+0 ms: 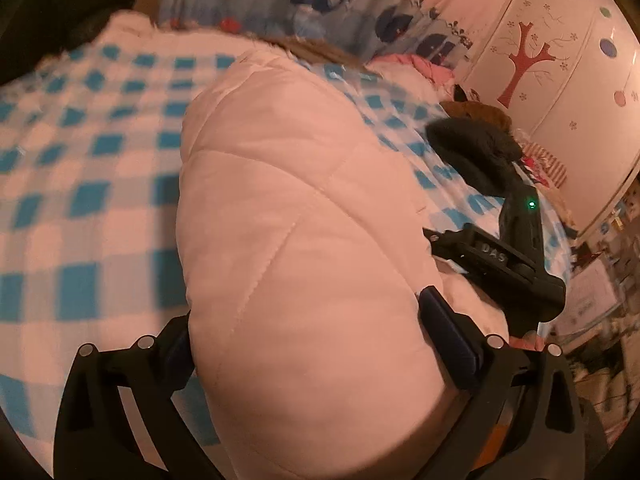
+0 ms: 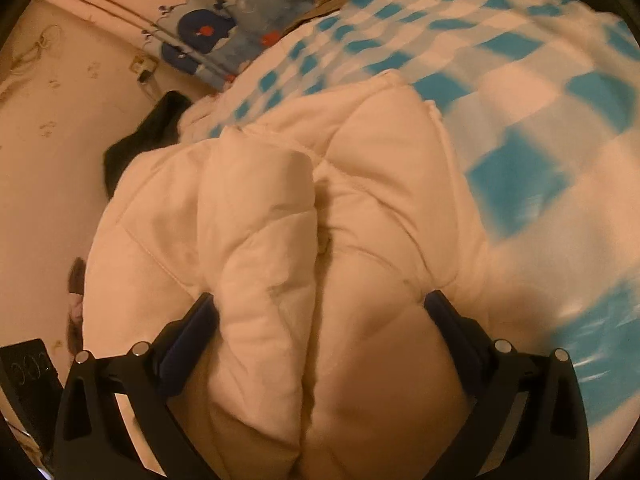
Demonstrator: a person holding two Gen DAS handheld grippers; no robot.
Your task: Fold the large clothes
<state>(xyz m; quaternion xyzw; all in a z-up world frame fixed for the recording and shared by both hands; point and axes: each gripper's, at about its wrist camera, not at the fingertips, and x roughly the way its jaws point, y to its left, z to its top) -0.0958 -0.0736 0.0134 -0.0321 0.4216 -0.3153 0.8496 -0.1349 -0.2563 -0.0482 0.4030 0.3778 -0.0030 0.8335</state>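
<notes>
Item: quilted puffer jacket [image 1: 304,240], pale pink-white, lying on a bed. In the left wrist view its long axis runs from the left gripper [image 1: 316,344] up and away toward the far side of the bed; the bulk is bunched and rounded, stitched in wide panels. In the right wrist view the jacket [image 2: 360,208] shows two padded lobes side by side with a deep crease between them, both running away from the right gripper [image 2: 320,332].

Tongs: the left gripper's fingers [image 1: 448,336] stand wide on either flank of the padded mass, clasping the thick fabric. The right gripper likewise brackets and grips the jacket.

Containers: none identifiable.

Surface: blue-and-white checked bedcover [image 1: 92,184], motion-blurred. A dark garment [image 1: 60,16] lies at the far edge.

Room: whale-print fabric [image 1: 304,4] along the wall; white wardrobe [image 1: 560,60] with a red tree decal; plush toys [image 1: 476,136] beside it. The other handheld device [image 1: 516,256] shows a green light.
</notes>
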